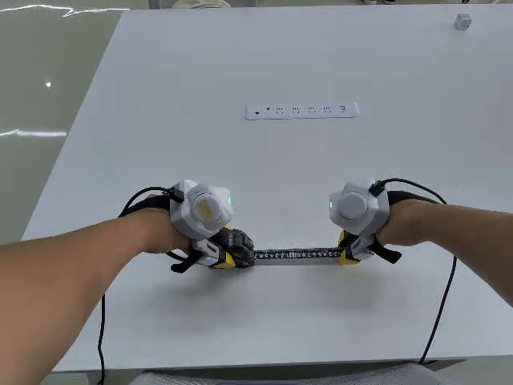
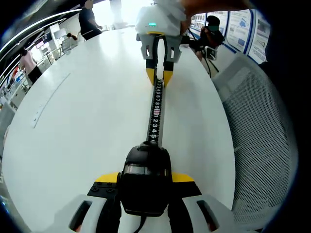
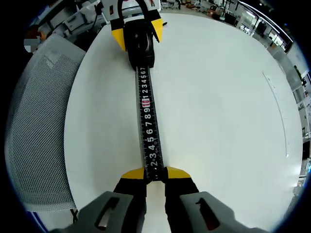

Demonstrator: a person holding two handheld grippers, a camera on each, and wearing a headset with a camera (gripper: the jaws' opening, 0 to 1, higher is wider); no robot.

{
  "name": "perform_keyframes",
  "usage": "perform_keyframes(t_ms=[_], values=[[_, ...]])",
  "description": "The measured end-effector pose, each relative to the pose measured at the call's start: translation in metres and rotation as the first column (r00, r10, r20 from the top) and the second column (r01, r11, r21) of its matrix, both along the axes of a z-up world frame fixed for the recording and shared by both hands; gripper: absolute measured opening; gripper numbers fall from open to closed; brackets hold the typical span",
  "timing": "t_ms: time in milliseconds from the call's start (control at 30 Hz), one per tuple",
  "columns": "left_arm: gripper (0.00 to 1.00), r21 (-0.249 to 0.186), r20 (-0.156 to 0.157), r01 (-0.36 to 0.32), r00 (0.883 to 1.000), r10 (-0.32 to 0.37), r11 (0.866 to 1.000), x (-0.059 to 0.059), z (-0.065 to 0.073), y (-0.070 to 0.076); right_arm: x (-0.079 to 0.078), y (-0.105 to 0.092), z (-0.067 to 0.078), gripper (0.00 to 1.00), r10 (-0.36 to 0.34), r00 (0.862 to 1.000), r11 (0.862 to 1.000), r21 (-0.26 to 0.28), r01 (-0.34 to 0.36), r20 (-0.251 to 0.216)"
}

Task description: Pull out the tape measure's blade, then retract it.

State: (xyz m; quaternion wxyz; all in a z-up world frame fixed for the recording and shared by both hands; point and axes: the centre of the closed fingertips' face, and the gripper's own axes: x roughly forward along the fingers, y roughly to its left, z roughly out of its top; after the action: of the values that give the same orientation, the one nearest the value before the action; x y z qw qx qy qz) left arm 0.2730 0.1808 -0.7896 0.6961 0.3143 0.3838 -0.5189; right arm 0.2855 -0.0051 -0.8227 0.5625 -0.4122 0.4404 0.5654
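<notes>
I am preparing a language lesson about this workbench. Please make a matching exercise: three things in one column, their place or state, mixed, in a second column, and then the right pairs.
Things
1. tape measure case
2. blade
3. power strip

Places or states
A. lies apart, farther back on the table
B. clamped in the left hand-held gripper
C. stretched out from the case to the right hand-held gripper

Pairs: 1-B, 2-C, 3-A

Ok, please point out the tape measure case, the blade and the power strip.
tape measure case (image 2: 146,182), left gripper view, black top.
blade (image 3: 147,121), right gripper view, numbered middle stretch.
power strip (image 1: 302,111), head view, its middle.
</notes>
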Motion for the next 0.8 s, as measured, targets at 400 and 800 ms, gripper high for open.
perform_keyframes(t_ms=[400, 800], values=[[0.33, 0.001, -0.002, -0.001, 1.0, 0.001, 1.0, 0.0, 0.001, 0.0, 0.0, -0.007, 0.0, 0.13, -0.017, 1.0, 1.0, -0.002, 0.017, -0.001], [0.33, 0.001, -0.002, -0.002, 1.0, 0.002, 1.0, 0.0, 0.001, 0.0, 0.001, -0.016, 0.001, 0.13, -0.022, 1.0, 1.0, -0.01, 0.022, 0.001]])
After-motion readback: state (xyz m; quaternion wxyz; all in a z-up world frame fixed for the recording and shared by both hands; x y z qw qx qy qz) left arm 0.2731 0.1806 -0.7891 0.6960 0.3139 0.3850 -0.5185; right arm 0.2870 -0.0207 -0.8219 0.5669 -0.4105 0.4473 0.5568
